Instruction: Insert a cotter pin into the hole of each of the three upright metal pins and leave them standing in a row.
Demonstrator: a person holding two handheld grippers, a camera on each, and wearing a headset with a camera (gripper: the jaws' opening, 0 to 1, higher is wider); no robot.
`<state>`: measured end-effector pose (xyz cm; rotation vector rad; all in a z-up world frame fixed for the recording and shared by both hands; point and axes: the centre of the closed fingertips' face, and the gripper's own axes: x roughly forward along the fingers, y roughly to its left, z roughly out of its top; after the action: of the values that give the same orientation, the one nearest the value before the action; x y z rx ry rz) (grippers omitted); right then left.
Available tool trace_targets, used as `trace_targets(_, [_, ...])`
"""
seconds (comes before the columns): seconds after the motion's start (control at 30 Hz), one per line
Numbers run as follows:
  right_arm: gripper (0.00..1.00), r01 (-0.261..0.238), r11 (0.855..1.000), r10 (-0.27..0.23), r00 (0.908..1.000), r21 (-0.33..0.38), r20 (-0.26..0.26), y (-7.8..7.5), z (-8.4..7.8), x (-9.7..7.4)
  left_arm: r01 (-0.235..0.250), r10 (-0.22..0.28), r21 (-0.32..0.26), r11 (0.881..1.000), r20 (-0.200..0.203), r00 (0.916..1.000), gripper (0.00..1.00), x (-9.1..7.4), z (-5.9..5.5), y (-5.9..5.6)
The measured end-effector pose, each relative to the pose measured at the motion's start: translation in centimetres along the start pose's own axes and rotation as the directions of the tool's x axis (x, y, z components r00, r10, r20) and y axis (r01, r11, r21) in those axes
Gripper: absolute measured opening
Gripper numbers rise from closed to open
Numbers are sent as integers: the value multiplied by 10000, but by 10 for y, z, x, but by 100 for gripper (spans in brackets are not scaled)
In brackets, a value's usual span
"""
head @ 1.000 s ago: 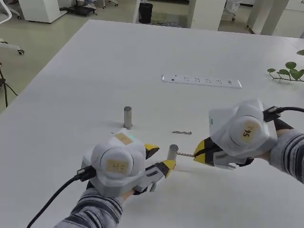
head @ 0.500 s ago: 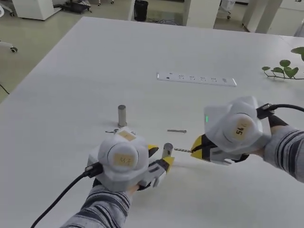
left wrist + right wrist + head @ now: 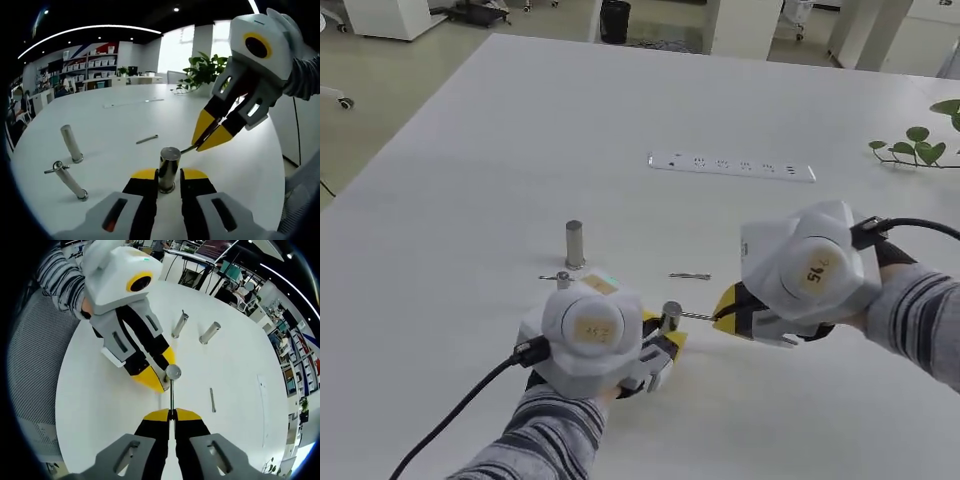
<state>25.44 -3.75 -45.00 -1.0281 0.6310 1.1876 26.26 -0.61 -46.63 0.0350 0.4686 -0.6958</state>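
While my left gripper [image 3: 169,175] is clamped on the foot of a pin [image 3: 169,167], that pin stands upright on the table [image 3: 520,130], toward the near edge and well in from the left edge. My right gripper [image 3: 172,414] has its jaws pressed together on a cotter [image 3: 172,392], held level and aimed at the pin's upper end. From the right gripper view the cotter's tip reaches the pin just under its top; I cannot tell whether it has entered the hole.

Further toward the left edge, a second pin [image 3: 67,177] stands with a cotter already through its top, the ends sticking out on both sides. Just beyond it, toward the far edge, a third pin [image 3: 71,143] stands bare. These two are close together and apart from the one I hold.

Between the grippers and the far edge, a spare cotter [image 3: 690,276] lies flat on the table. A power strip [image 3: 732,166] lies further out, and a plant [image 3: 920,145] trails in from the right edge.
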Motion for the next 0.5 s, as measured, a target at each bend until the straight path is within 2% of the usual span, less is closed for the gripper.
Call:
trace_targets(0.17, [0,-23,10000,22,10000,28,66,0,4,1,-153,150,-148,9998,-228,9996,11,2,-6,4])
trace_targets(0.23, [0,5,9999,-6,9999,102,157,0,7,2,-213,216,86,9997,-333,9992,10,2,-9,4])
trace_targets(0.5, [0,59,10000,-60,9997,35,255,-1,14,4,-280,280,-6,9996,-331,9991,10,3,-12,4])
